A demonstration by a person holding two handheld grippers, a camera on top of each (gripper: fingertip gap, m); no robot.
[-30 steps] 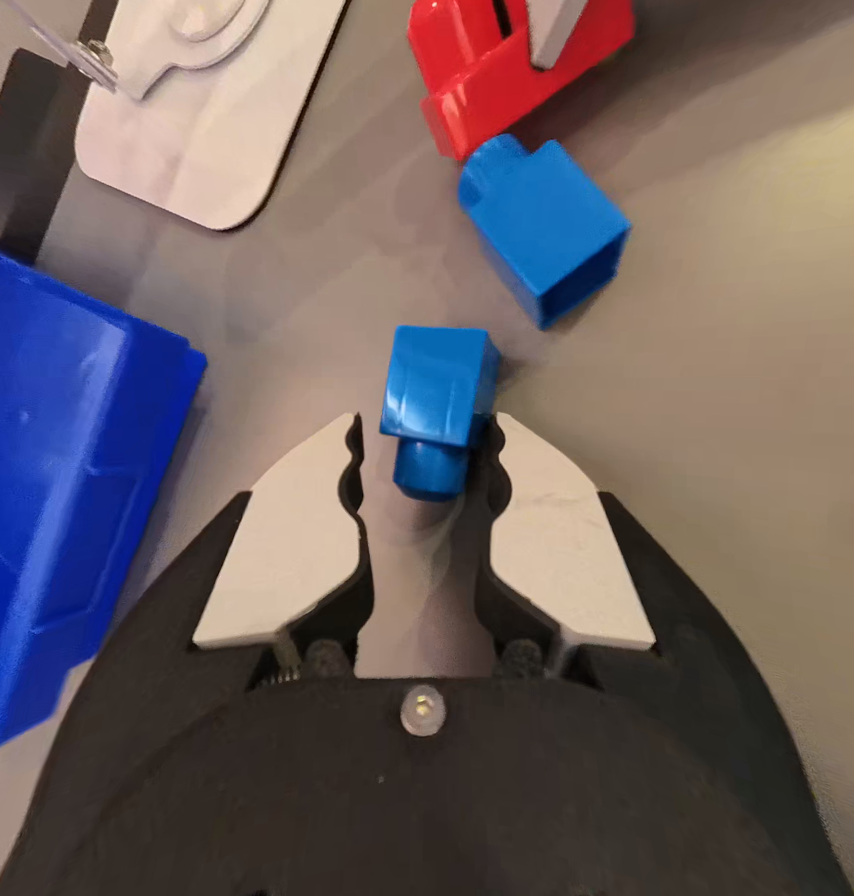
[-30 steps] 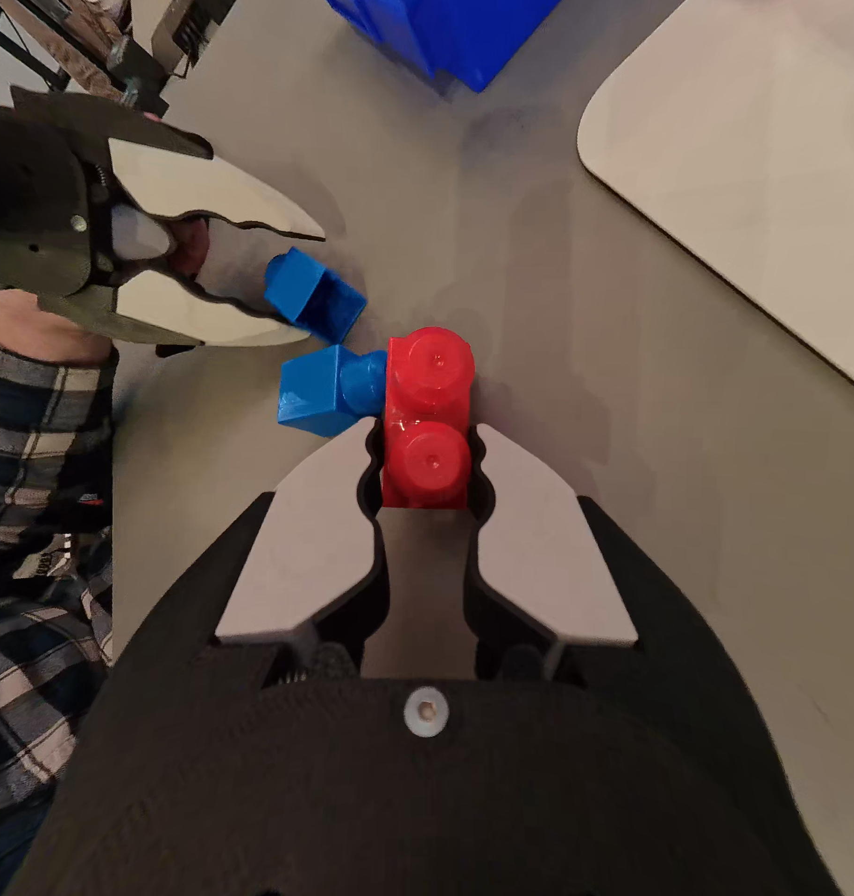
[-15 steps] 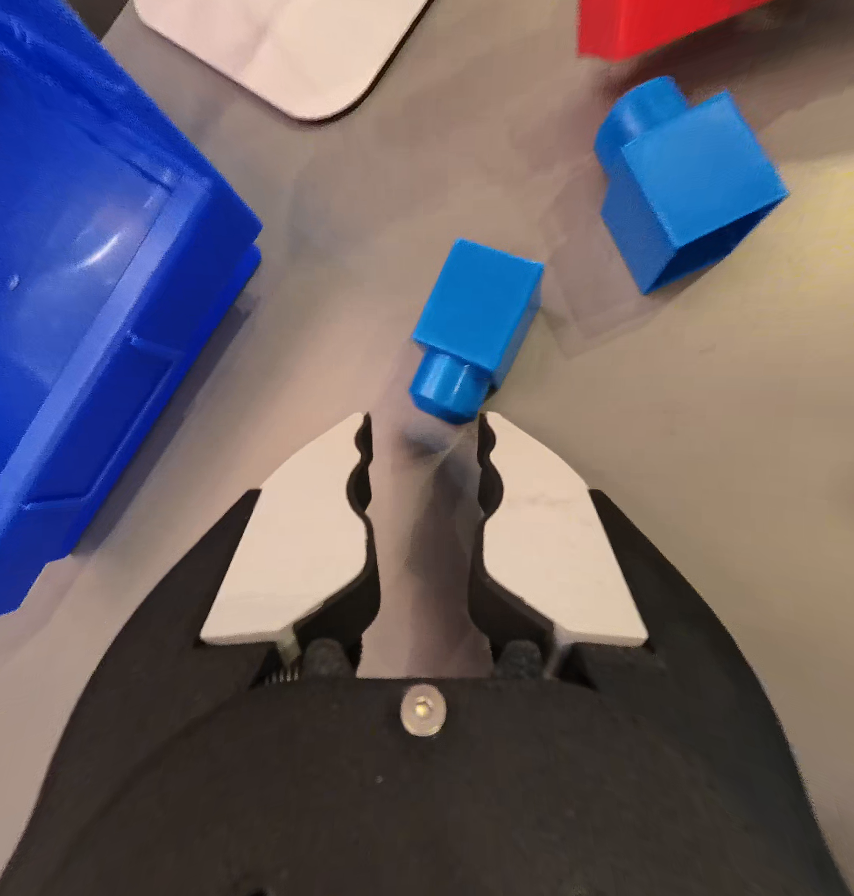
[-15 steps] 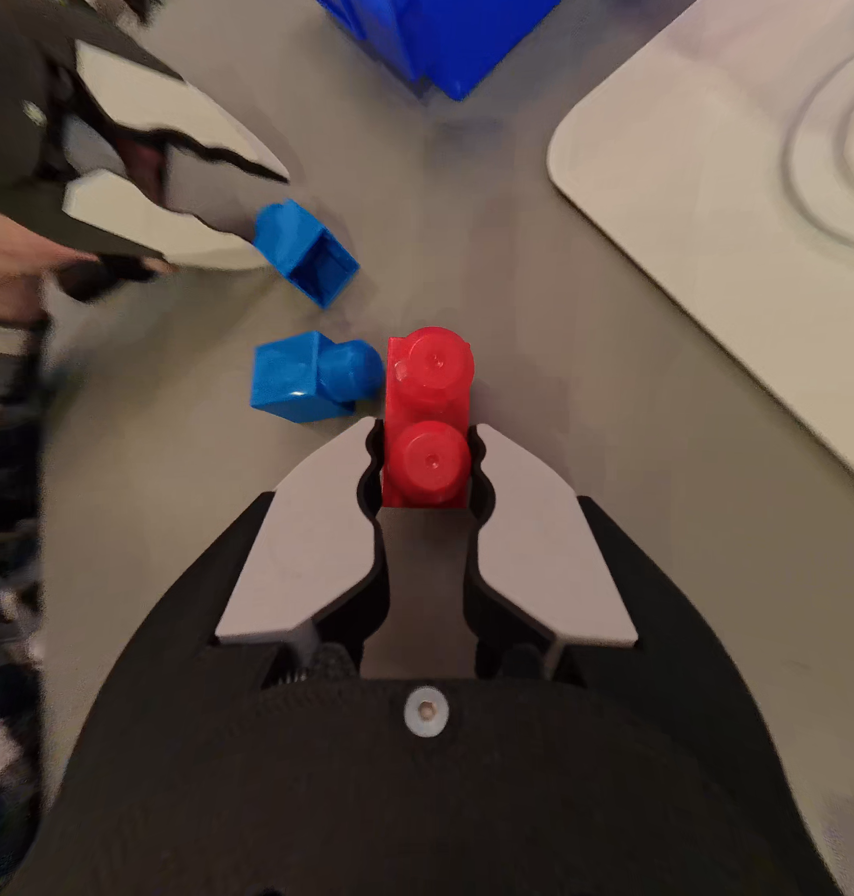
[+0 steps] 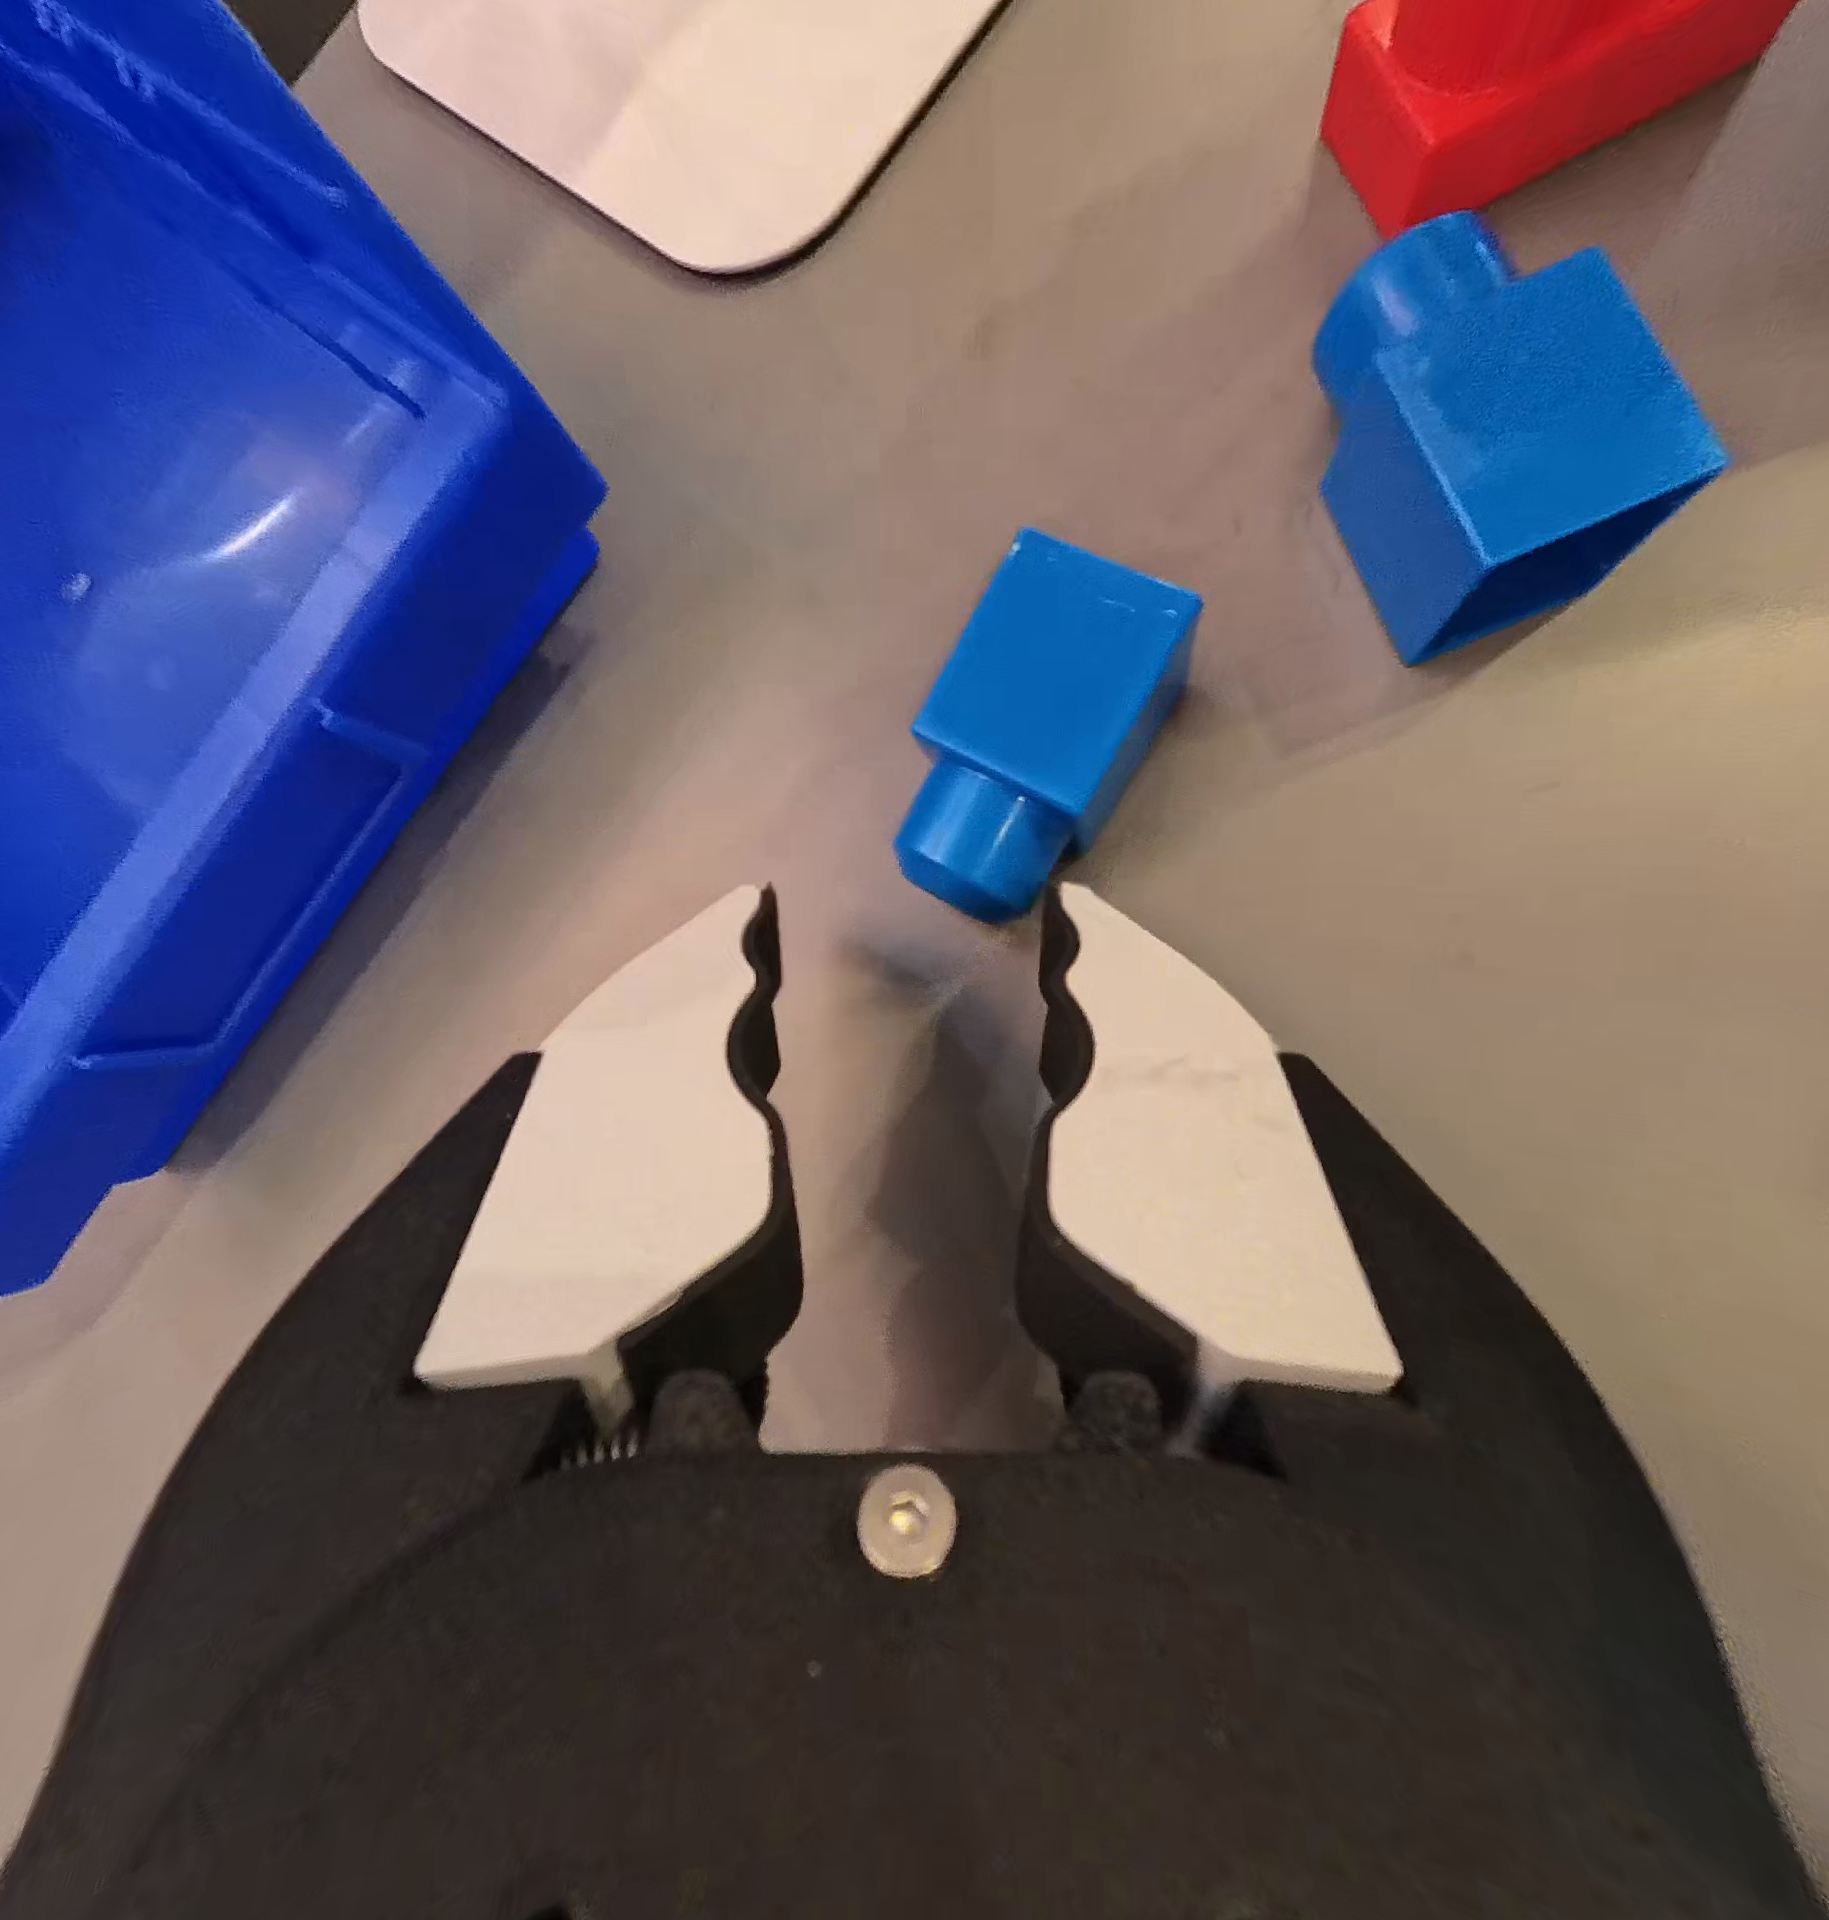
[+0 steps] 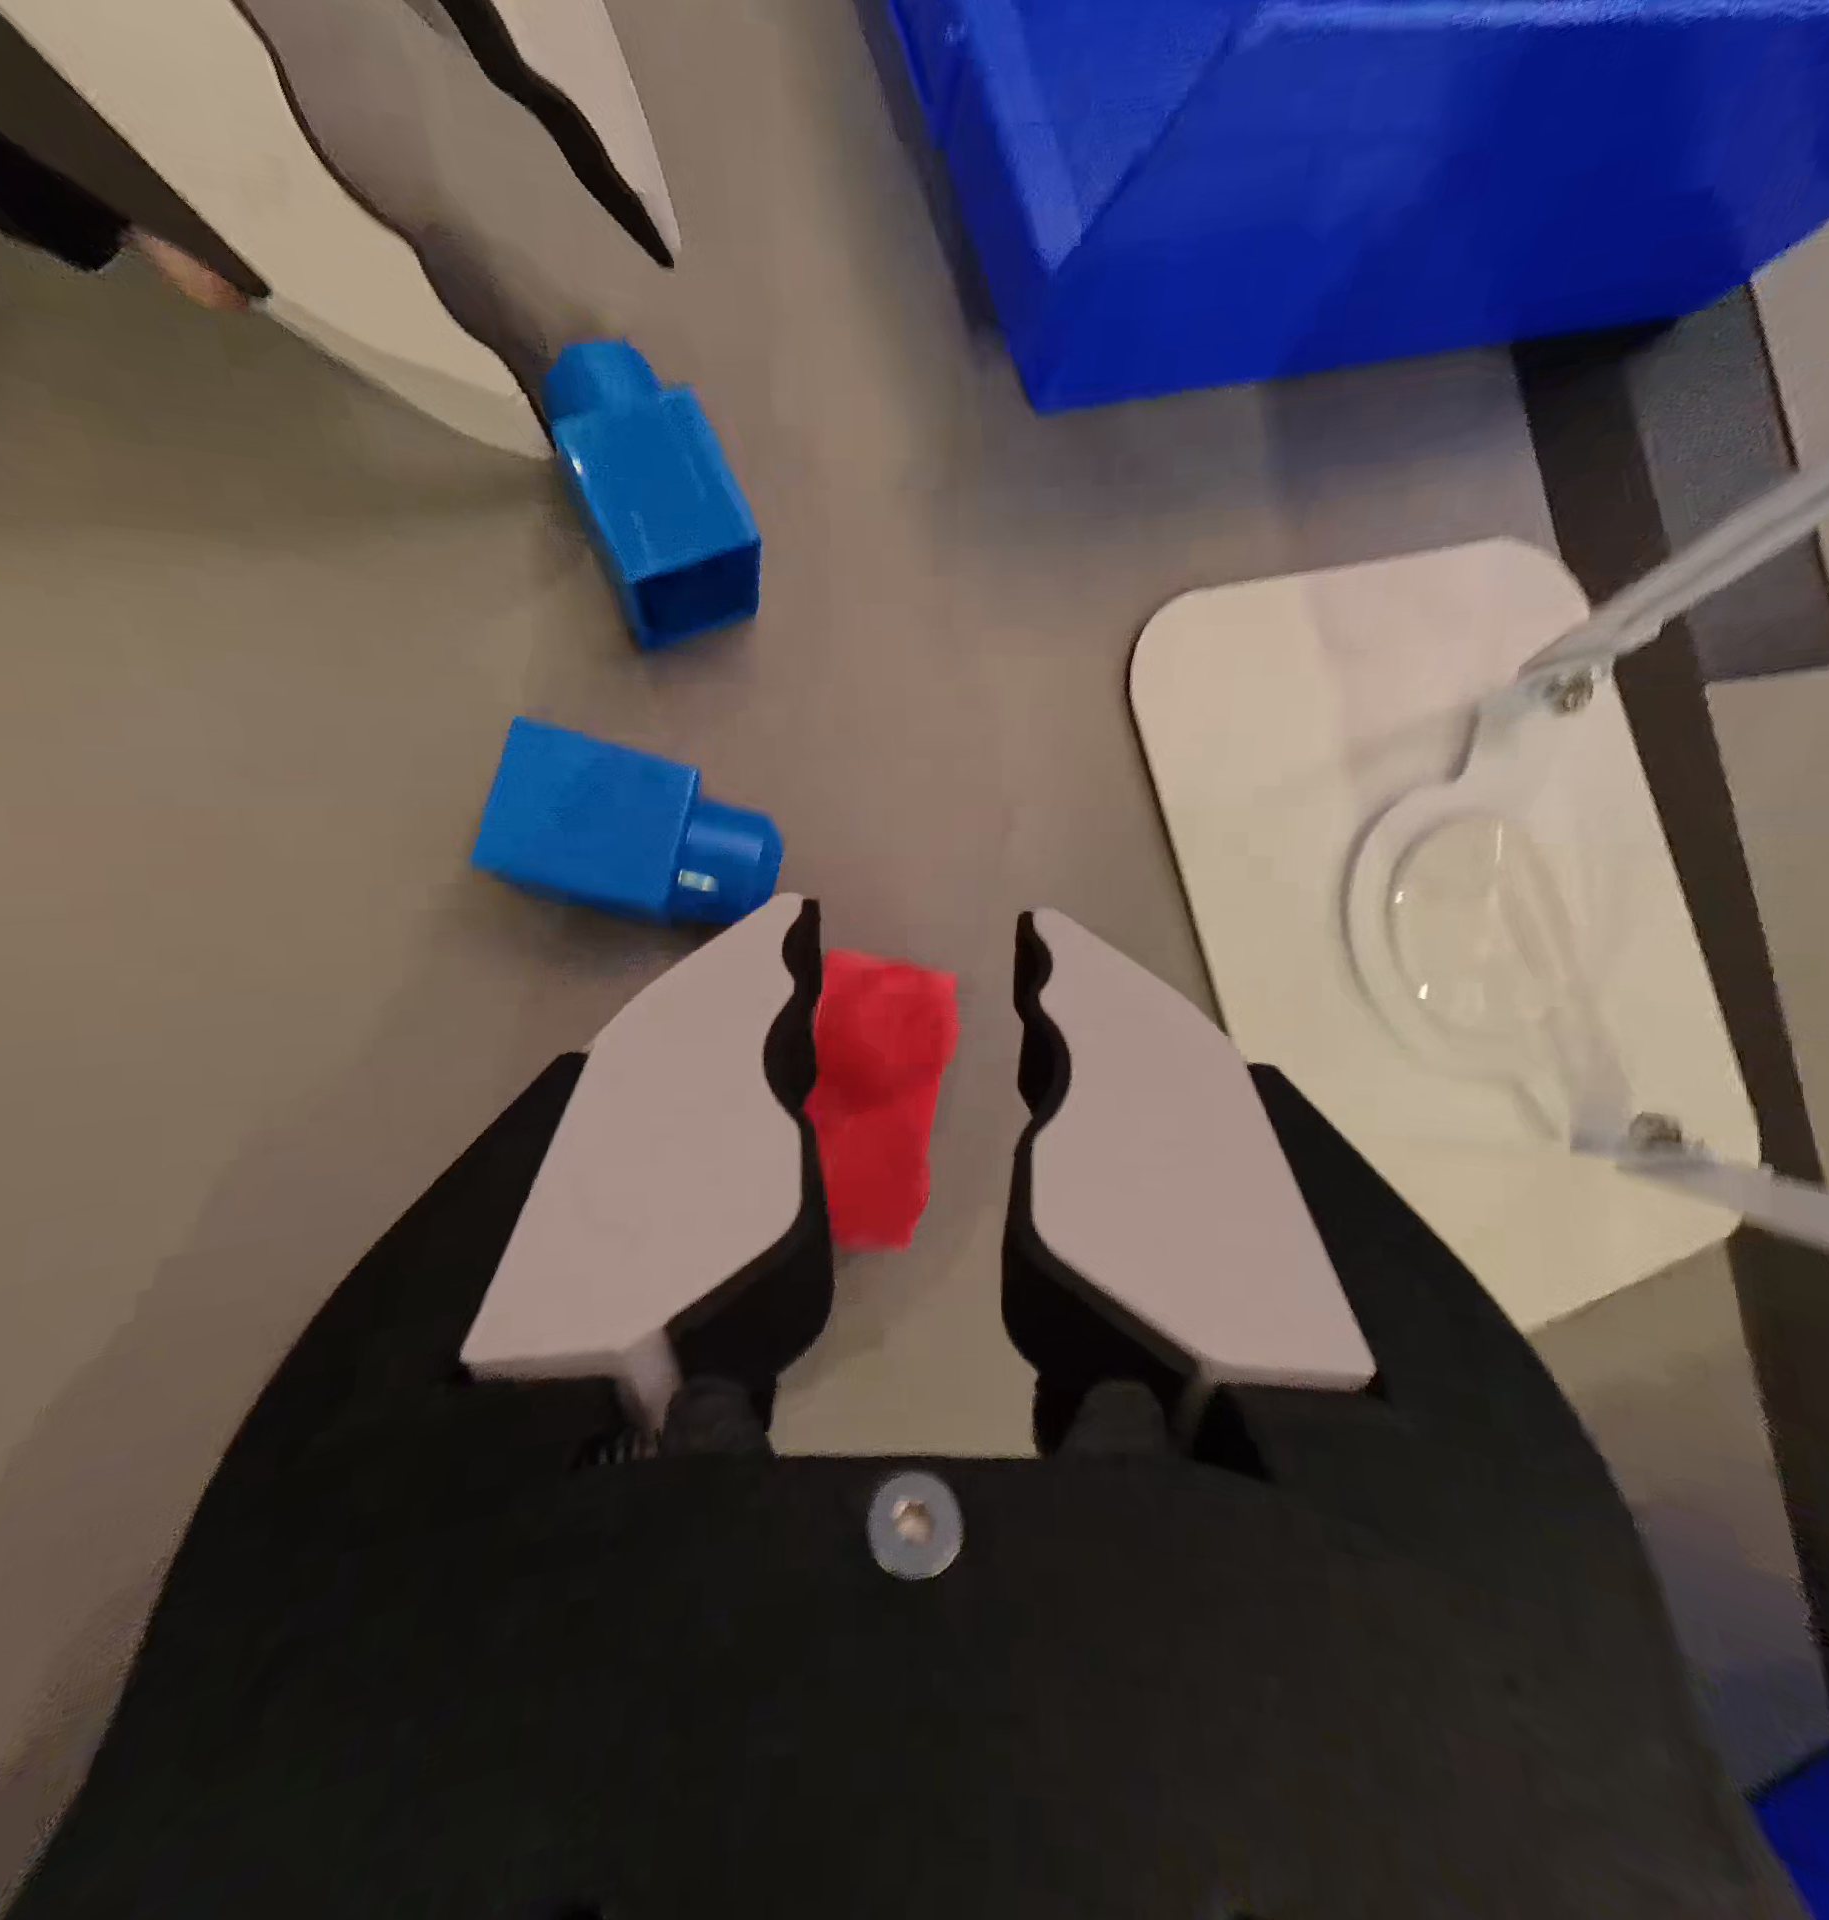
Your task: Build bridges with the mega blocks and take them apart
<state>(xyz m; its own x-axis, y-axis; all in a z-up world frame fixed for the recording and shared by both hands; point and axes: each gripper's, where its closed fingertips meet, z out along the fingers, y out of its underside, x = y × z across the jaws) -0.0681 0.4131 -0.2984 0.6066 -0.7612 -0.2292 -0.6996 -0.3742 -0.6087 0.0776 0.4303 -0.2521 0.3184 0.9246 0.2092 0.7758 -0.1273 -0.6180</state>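
My left gripper (image 5: pixel 910 904) is open and empty. A small blue block (image 5: pixel 1045 727) lies on its side on the grey table just ahead of its fingertips, stud toward me; it also shows in the right wrist view (image 6: pixel 661 509). A second blue block (image 5: pixel 1502 447) lies farther right, also in the right wrist view (image 6: pixel 598 821). My right gripper (image 6: pixel 915 920) is open. The red block (image 6: pixel 879 1091) lies between its fingers with a clear gap to the right pad. The red block (image 5: pixel 1512 94) also shows in the left wrist view, top right. The left gripper (image 6: pixel 422 156) shows at the top left of the right wrist view.
A blue bin (image 5: pixel 214 520) stands to the left of my left gripper, and shows in the right wrist view (image 6: pixel 1409 156). A white board (image 6: pixel 1305 831) with a clear plastic fixture (image 6: pixel 1461 935) lies right of my right gripper. Its corner (image 5: pixel 681 104) shows beyond the blue blocks. Left tips to right tips: about 15 centimetres.
My right gripper has opened off the red block and drawn back; the block now sits loose between the fingers. My left gripper pulled back from the small blue block, then widened.
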